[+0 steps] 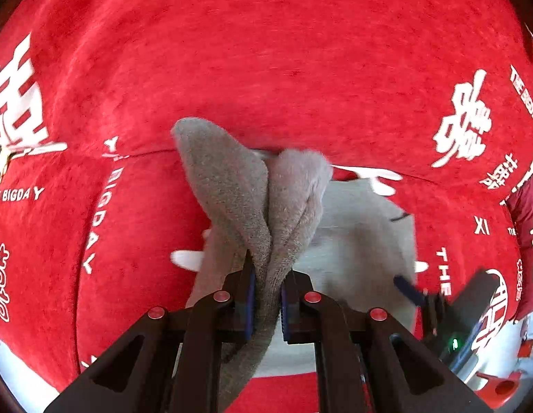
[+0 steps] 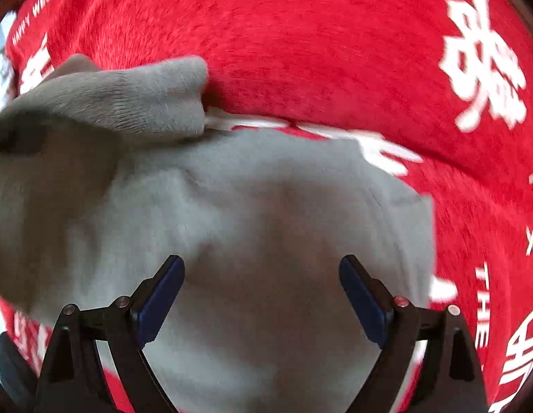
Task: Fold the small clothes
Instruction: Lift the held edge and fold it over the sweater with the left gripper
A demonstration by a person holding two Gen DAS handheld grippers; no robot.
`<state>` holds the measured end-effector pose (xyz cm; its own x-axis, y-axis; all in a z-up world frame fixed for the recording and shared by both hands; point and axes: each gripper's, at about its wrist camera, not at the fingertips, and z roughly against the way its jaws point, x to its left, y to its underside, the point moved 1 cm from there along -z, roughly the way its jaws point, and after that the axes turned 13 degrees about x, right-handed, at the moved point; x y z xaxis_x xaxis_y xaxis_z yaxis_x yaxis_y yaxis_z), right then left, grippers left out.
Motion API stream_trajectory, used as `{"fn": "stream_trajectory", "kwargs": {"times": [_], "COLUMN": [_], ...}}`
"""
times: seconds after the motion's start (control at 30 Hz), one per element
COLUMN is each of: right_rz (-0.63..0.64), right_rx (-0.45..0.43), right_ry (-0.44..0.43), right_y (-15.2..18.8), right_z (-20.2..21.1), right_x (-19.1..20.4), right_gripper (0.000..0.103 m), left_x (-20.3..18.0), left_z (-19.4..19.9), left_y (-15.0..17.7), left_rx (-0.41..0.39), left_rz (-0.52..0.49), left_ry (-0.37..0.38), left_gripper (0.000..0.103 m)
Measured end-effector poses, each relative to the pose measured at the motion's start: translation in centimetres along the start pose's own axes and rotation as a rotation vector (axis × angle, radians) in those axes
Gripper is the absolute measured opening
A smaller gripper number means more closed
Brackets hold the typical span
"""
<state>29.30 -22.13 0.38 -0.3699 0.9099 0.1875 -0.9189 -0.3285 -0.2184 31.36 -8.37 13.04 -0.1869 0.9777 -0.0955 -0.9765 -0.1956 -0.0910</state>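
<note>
Across the whole of both frames, you are working over a red plush cloth (image 1: 266, 51), short-piled and printed with white characters and lettering. On it, filling the centre and lower left of the right wrist frame, the grey garment (image 2: 252, 213) is lying mostly flat; it looks like a soft brushed knit, pale and smooth on the flat panel, darker and nappier where it is lifted.

Your left gripper (image 1: 268, 296) is pinching a gathered fold of that garment, its blue pads pressed tight on the bunched cloth, and the lifted part is standing up from the jaws in two rounded lobes toward the frame's centre. From the right wrist view that same raised flap is sitting at the upper left, hanging over the flat panel.

Your right gripper (image 2: 261, 296) is standing wide apart and gripping nothing, with the flat panel directly beyond and between its fingers. The panel's right edge is running down the right side of that frame, so I judge the left hand's flap is to be carried across toward it, while the right hand is nearer to steady the panel.
</note>
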Motion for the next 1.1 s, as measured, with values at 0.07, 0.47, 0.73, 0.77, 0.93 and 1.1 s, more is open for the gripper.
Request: {"fn": "stream_trajectory", "kwargs": {"times": [0.07, 0.47, 0.73, 0.77, 0.93, 1.1], "right_rz": [-0.057, -0.130, -0.107, -0.104, -0.156, -0.223], "right_rx": [-0.017, -0.092, -0.125, -0.149, -0.233, -0.185], "right_ry": [-0.041, -0.058, -0.197, -0.199, -0.194, -0.078], "right_y": [1.6, 1.5, -8.5, -9.1, -11.1, -9.3], "right_z": [0.9, 0.9, -1.0, -0.6, 0.4, -0.4], "right_x": [-2.6, -7.2, -9.3, -9.3, -11.4, -15.2], "right_gripper": [0.093, 0.093, 0.089, 0.089, 0.089, 0.089], "left_x": [-2.2, -12.2, -12.6, -13.0, -14.6, -16.4], "left_z": [0.0, -0.1, 0.2, 0.1, -1.7, -8.2], "left_y": [-0.3, 0.9, 0.7, 0.3, -1.2, -1.5], "left_rx": [0.016, 0.042, 0.026, 0.017, 0.037, 0.155], "left_rz": [-0.011, -0.106, -0.134, -0.134, -0.111, -0.068], "left_ry": [0.002, 0.033, 0.048, 0.048, 0.103, 0.175], "left_gripper": [0.012, 0.012, 0.012, 0.012, 0.012, 0.012]}}
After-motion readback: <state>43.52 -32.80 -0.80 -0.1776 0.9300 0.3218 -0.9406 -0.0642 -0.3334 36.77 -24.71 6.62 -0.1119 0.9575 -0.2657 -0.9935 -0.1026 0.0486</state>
